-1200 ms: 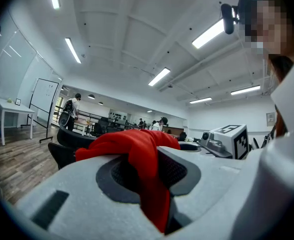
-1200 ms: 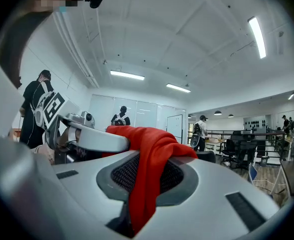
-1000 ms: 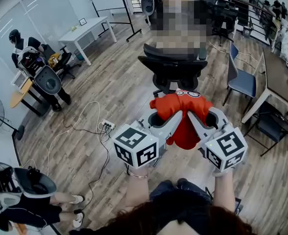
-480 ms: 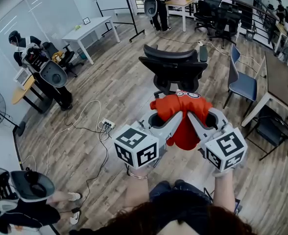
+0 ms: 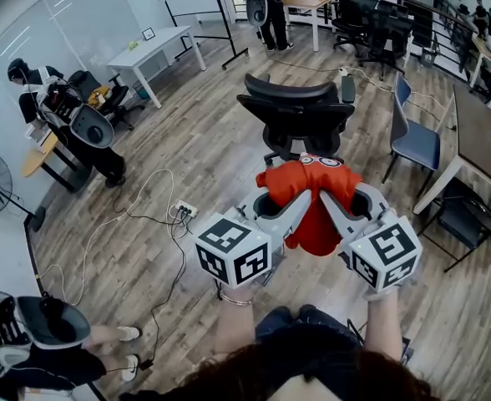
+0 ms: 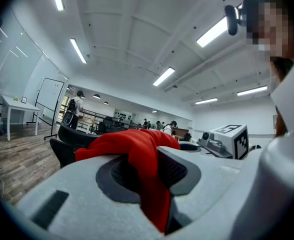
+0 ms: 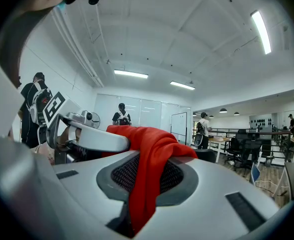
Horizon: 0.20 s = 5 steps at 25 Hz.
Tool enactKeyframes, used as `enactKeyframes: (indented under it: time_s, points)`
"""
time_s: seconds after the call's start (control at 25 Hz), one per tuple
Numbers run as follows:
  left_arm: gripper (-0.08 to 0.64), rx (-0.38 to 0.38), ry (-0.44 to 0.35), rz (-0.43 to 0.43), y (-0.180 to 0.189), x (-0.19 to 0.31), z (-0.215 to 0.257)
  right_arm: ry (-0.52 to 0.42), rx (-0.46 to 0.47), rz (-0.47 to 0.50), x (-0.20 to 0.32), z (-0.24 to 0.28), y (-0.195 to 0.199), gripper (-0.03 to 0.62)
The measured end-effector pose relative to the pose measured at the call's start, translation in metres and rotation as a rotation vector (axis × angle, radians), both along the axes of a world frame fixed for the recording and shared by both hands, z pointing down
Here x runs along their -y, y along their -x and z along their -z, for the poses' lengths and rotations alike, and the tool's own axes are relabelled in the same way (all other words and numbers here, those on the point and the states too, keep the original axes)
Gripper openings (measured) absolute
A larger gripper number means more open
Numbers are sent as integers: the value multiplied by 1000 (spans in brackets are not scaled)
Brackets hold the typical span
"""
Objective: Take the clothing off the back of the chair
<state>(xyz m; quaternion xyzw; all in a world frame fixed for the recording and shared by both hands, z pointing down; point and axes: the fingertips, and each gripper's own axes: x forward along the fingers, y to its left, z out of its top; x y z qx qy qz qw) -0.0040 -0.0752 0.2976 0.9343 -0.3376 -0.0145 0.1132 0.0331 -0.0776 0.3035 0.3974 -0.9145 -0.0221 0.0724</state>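
Observation:
A red piece of clothing [image 5: 312, 203] hangs bunched between my two grippers, held up in the air in front of a black office chair [image 5: 296, 119]. My left gripper [image 5: 300, 200] is shut on the red cloth [image 6: 144, 164], which is pinched between its jaws and spills over the top. My right gripper [image 5: 322, 197] is also shut on the red cloth [image 7: 147, 179], which drapes down through its jaws. The chair's back is bare, and the clothing is apart from it, nearer to me.
A blue chair [image 5: 412, 136] and a dark table [image 5: 475, 132] stand at the right. A power strip with cables [image 5: 183, 215] lies on the wooden floor at the left. A white table [image 5: 149, 53] stands far left. People [image 5: 41, 94] stand at the left.
Both grippers and the red clothing stay where they were. People in the background have shifted slightly.

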Motion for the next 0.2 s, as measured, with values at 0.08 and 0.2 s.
enactKeyframes:
  time_s: [0.08,0.2]
  points:
    - [103,5,1,1,1,0,0,1,2,1,0,0,1,71]
    - [104,7,3,-2,4,0,0,2,4,0,0,0,4,71]
